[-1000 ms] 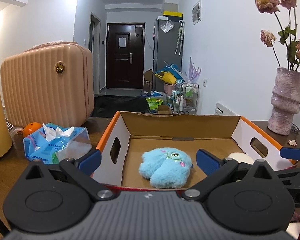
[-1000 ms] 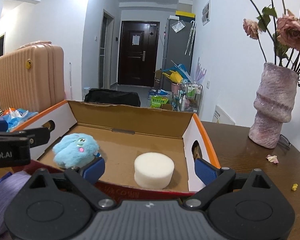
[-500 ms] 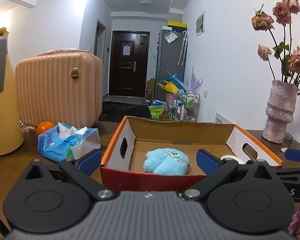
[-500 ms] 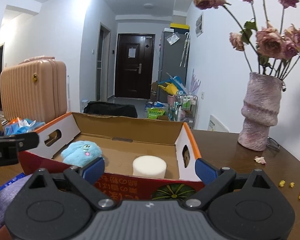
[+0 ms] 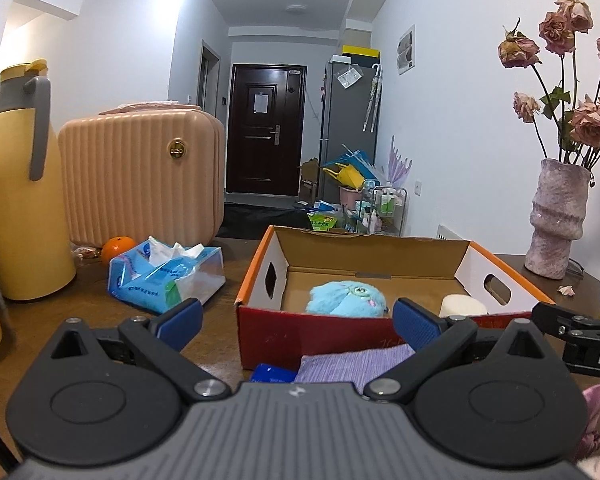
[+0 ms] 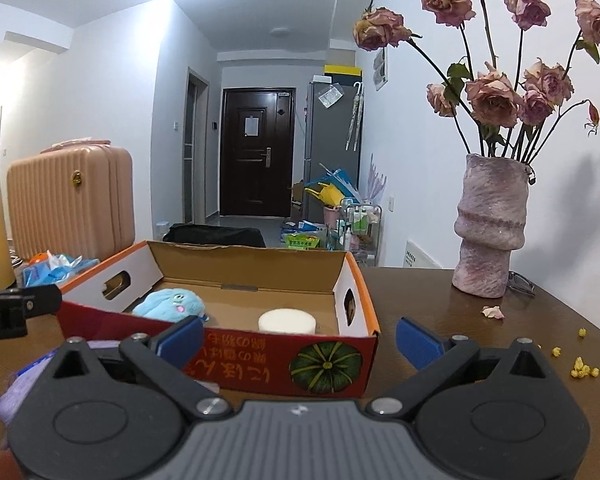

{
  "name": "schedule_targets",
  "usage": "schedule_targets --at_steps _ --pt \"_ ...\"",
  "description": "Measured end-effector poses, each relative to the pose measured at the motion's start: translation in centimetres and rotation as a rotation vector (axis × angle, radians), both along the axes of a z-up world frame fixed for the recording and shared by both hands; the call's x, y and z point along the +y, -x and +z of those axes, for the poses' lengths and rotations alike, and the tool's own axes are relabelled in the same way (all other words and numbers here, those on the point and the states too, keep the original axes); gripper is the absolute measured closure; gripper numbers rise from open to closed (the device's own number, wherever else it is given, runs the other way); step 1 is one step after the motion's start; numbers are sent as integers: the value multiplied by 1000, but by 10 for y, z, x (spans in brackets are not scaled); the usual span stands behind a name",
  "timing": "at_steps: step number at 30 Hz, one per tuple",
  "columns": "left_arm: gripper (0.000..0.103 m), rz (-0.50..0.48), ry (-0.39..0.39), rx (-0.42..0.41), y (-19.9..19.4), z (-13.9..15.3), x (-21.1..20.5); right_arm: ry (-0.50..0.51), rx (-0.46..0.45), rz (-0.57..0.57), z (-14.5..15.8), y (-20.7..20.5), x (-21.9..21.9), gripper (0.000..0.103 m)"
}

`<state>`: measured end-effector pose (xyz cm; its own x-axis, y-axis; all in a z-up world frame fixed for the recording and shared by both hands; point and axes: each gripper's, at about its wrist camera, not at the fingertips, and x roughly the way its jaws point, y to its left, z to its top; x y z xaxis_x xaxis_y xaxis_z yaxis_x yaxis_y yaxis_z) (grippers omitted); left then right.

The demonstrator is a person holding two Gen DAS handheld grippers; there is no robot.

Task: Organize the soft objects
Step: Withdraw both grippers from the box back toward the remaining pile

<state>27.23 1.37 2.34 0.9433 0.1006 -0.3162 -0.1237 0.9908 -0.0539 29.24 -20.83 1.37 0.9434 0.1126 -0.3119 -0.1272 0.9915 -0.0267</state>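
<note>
An open cardboard box with red and orange sides stands on the brown table. Inside lie a blue fluffy plush on the left and a white foam cylinder on the right. A purple cloth lies on the table in front of the box. My left gripper is open and empty, held short of the box's front wall above the cloth. My right gripper is open and empty in front of the box's right corner.
A tissue pack, an orange, a pink suitcase and a yellow jug stand to the left. A vase of dried roses stands at the right. Petals and yellow crumbs lie on the table.
Both grippers have pulled back from over the box toward the table's near side. The box front and the purple cloth have come into view. The plush and foam stay in the box.
</note>
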Motion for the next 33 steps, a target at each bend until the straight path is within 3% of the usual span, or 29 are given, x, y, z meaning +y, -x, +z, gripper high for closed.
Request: schedule_targets --at_steps 21,33 --pt "0 -2 -15 -3 63 1 7 -6 12 36 -8 68 0 0" --pt "0 -9 -13 -2 90 0 10 -69 58 62 -15 92 -5 0"
